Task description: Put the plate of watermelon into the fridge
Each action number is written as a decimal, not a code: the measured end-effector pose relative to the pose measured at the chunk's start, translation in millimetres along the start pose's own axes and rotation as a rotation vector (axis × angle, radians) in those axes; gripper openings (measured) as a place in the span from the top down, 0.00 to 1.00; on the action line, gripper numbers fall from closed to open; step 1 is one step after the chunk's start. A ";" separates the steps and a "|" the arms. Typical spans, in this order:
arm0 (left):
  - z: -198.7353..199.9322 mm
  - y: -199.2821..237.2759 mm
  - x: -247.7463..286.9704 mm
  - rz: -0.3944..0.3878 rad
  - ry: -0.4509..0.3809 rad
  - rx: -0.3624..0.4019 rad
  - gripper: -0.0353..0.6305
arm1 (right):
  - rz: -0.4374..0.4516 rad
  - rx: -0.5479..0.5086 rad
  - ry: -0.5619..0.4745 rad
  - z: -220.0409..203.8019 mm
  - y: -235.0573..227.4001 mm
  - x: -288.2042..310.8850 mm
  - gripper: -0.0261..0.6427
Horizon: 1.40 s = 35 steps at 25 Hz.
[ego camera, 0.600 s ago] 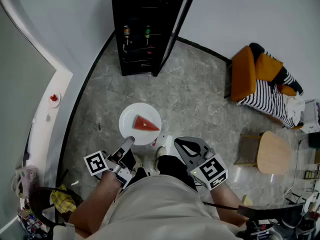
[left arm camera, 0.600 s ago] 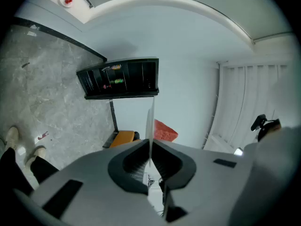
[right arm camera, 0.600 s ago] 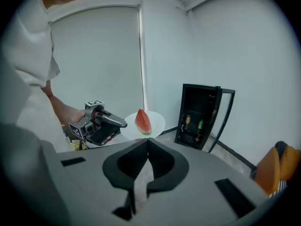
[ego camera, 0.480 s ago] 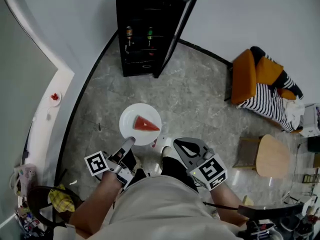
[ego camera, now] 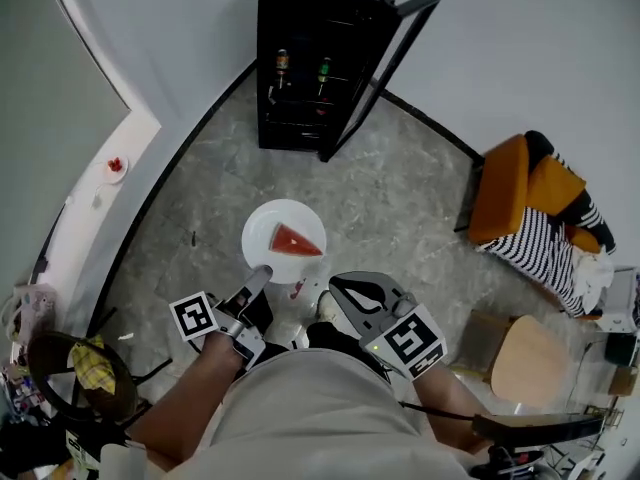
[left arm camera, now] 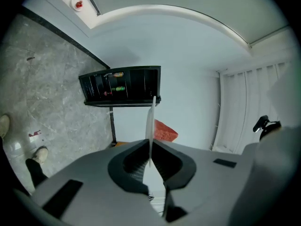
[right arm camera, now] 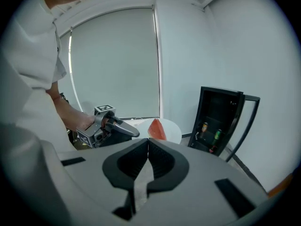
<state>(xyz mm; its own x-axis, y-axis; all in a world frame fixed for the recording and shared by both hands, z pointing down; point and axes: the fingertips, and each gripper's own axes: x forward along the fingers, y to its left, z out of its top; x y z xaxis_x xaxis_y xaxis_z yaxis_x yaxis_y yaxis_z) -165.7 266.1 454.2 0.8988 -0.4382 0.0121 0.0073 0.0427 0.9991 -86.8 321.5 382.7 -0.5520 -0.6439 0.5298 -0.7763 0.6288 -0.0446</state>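
While left hand-held gripper (ego camera: 262, 273) pinches its rim | plate (ego camera: 266, 252) ahead (watermelon (ego camera: 296, 240) aboard)

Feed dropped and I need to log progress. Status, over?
Left gripper shut on plate rim; right gripper shut, empty. Watermelon slice on plate, short of fridge. Fridge door open; nothing blocking seen.

Three cameras — one overhead, two low.
Head view looks steeply down at the floor (ego camera: 400, 188); both gripper views face ahead — all three share the fridge (ego camera: 310, 68), with the plate (ego camera: 263, 244) close.
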 end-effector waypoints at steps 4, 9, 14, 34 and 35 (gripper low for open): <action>-15.5 4.1 44.9 -0.007 -0.063 -0.006 0.91 | 0.094 -0.058 0.009 -12.5 -31.8 -16.1 0.94; -35.0 0.8 103.0 -0.015 -0.118 -0.006 0.91 | 0.166 -0.120 0.013 -28.7 -78.2 -40.1 0.93; -36.7 -8.4 141.9 -0.024 -0.157 -0.024 0.91 | 0.192 -0.107 -0.002 -38.8 -111.7 -51.0 0.83; 173.4 20.8 276.5 0.009 -0.151 0.002 0.91 | 0.070 -0.051 0.018 34.3 -269.3 74.2 0.83; 186.7 22.5 283.1 0.011 -0.149 0.011 0.91 | 0.065 -0.046 0.013 40.0 -275.4 83.1 0.83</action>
<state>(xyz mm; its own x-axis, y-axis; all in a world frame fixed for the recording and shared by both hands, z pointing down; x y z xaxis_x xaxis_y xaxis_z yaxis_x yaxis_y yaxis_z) 7.0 -24.7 487.8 0.8235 -0.5666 0.0287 -0.0082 0.0388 0.9992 68.9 77.3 405.2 -0.5969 -0.5954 0.5378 -0.7236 0.6890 -0.0405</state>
